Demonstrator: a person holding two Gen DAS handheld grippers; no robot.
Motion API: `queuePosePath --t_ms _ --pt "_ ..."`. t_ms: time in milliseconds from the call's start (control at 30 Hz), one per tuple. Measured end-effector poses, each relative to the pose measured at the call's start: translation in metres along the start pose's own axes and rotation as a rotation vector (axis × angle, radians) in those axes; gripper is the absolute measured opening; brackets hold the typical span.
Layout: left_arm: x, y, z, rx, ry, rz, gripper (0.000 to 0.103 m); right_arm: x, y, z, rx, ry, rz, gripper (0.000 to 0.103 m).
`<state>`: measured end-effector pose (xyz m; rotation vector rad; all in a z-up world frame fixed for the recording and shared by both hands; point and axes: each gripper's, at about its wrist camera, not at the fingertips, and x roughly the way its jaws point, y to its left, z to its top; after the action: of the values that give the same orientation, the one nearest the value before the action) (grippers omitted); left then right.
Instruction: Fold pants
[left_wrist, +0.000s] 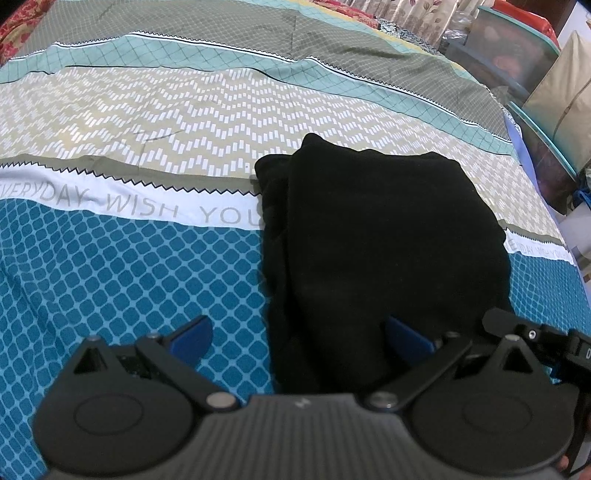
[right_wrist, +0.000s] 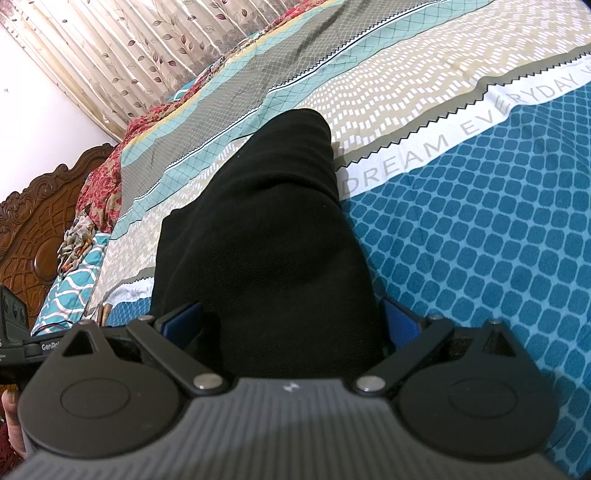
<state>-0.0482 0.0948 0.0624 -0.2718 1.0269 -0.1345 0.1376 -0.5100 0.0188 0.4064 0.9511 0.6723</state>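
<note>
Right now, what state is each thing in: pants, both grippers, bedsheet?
Pants: folded into a compact black stack, lying flat on the bedsheet.
Left gripper: jaws open, straddling the pants' near left edge, holding nothing.
Right gripper: jaws open, one on either side of the near end of the pants, not clamped.
Bedsheet: spread out, lightly creased.

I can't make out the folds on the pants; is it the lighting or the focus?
Left wrist view: black pants read as a near-featureless dark mass, bedsheet pattern sharp, glare patch far left. Right wrist view: pants show faint weave only; fisheye bends the sheet stripes.
</note>
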Motion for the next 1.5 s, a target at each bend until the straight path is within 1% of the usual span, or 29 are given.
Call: queuePosePath --t_ms 1500 --pt "0.0056 0.0 0.0009 0.0 0.015 0.002 0.103 0.002 -0.0012 -0.0008 -0.004 0.003 0.003 0.102"
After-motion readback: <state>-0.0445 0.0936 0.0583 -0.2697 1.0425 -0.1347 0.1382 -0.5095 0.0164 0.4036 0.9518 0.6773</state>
